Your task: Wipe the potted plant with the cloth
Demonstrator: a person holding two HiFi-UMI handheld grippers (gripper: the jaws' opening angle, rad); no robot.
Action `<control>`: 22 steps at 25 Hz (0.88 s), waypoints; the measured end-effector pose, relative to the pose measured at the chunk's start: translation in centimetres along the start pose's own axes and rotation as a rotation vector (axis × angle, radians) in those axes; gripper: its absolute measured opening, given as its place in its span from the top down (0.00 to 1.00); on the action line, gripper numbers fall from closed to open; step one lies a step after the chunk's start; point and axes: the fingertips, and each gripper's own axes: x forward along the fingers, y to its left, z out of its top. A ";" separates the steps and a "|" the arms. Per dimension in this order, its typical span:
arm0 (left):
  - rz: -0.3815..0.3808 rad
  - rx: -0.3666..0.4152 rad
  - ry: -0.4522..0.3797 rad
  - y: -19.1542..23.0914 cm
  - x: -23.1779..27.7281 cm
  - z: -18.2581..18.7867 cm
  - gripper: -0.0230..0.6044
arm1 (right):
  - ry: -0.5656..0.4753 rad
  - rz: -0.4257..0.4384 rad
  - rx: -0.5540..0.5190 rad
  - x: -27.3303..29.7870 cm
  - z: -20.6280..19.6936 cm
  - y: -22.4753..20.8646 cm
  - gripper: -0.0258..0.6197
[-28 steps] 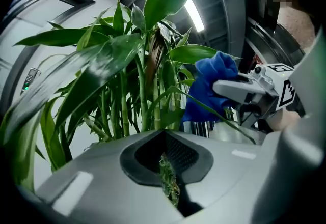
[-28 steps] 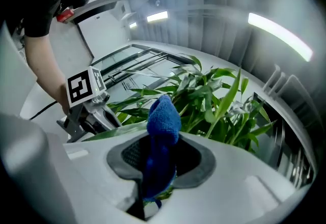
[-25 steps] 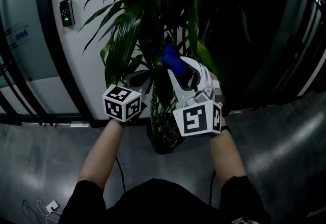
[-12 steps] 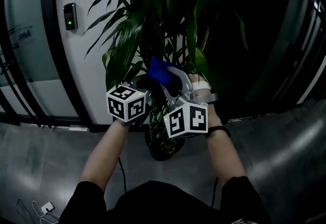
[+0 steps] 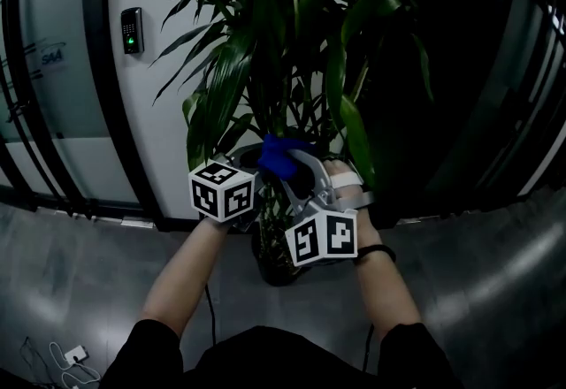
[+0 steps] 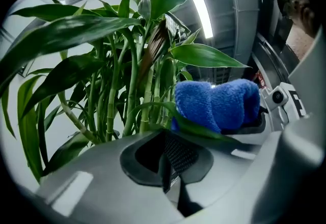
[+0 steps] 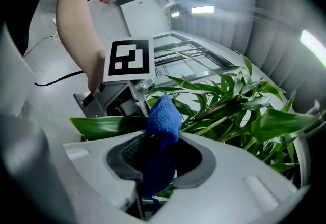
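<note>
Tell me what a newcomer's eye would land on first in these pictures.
The bright blue cloth, pinched in the right gripper at the head view's centre, stands out against the dim room. Above and around it spreads the tall potted plant with long green leaves, set against a white wall.

Potted plant (image 5: 283, 51) ahead on the floor (image 5: 495, 290), wall (image 5: 168, 113) behind, keypad (image 5: 131, 31) to its left. Before its lower leaves (image 5: 208, 113), left gripper (image 6: 168, 167) beside right gripper (image 7: 155, 167); cloth (image 7: 163, 116) in the latter's fingers (image 7: 224, 167), between both.

Plant (image 5: 265, 42) — top cut off.
</note>
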 end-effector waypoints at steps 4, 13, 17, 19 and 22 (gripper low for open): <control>0.030 -0.035 -0.005 0.8 -0.2 -0.7 0.95 | -0.016 0.029 0.014 -0.5 -0.4 1.5 0.79; 0.046 -0.106 -0.013 2.0 0.2 -1.7 0.95 | -0.026 0.073 0.012 -0.9 -1.3 4.1 0.79; 0.066 -0.108 -0.019 2.5 0.3 -1.7 0.95 | -0.027 0.095 -0.002 -0.9 -1.6 5.6 0.79; 0.078 -0.108 -0.019 2.8 0.3 -1.8 0.95 | -0.027 0.107 -0.004 -0.9 -1.7 6.2 0.79; 0.087 -0.109 -0.017 2.8 0.3 -1.9 0.95 | -0.024 0.121 0.004 -1.2 -2.0 6.9 0.79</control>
